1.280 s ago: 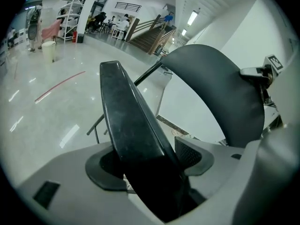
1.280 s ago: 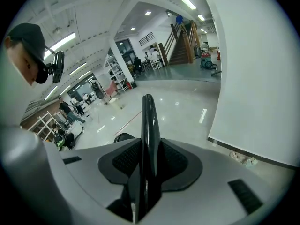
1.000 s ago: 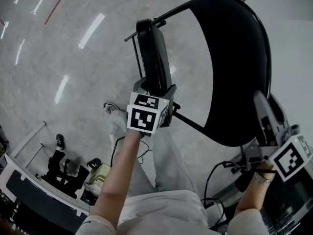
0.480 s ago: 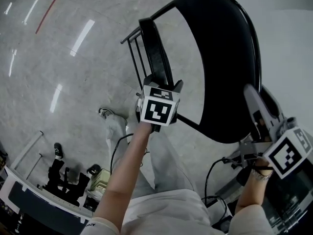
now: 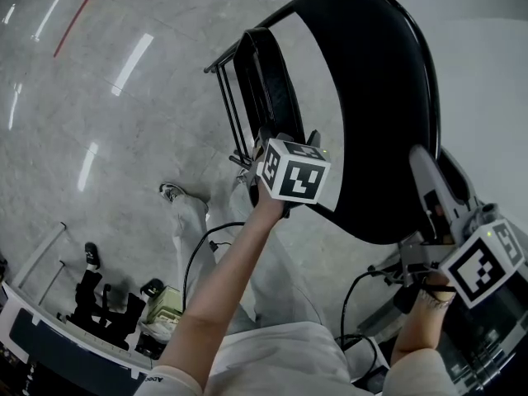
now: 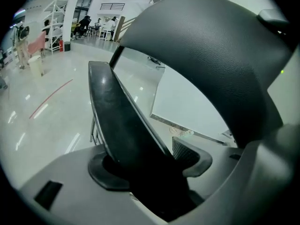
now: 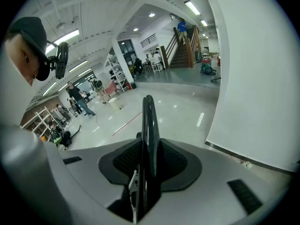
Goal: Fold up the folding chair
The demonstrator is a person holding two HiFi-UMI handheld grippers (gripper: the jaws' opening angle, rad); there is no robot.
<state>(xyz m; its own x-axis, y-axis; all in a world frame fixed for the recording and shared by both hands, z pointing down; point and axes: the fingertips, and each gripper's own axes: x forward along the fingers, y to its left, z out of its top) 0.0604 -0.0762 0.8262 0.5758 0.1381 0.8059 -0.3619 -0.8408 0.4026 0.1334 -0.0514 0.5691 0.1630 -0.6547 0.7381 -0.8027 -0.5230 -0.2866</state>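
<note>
The black folding chair stands on the floor below me. In the head view its seat (image 5: 268,89) is tipped up on edge, close to the wide curved backrest (image 5: 379,97). My left gripper (image 5: 276,143) has the seat's near edge between its jaws; they have just been closing and grip it. The seat (image 6: 117,121) runs up out of the left gripper (image 6: 150,161), with the backrest (image 6: 215,55) arching over it. My right gripper (image 5: 429,180) is shut on the backrest's rim, seen as a thin black edge (image 7: 149,125) clamped between the right gripper's (image 7: 149,161) pads.
The chair's thin metal legs (image 5: 231,97) reach down to the glossy floor. My own leg and shoe (image 5: 171,192) are under the left arm. Black gear and cables (image 5: 99,295) lie at lower left. A white wall (image 5: 487,97) stands right of the chair.
My left gripper has moved right toward the backrest, carrying the seat's edge with it, so the gap between seat and backrest is narrower. The right gripper has stayed in place.
</note>
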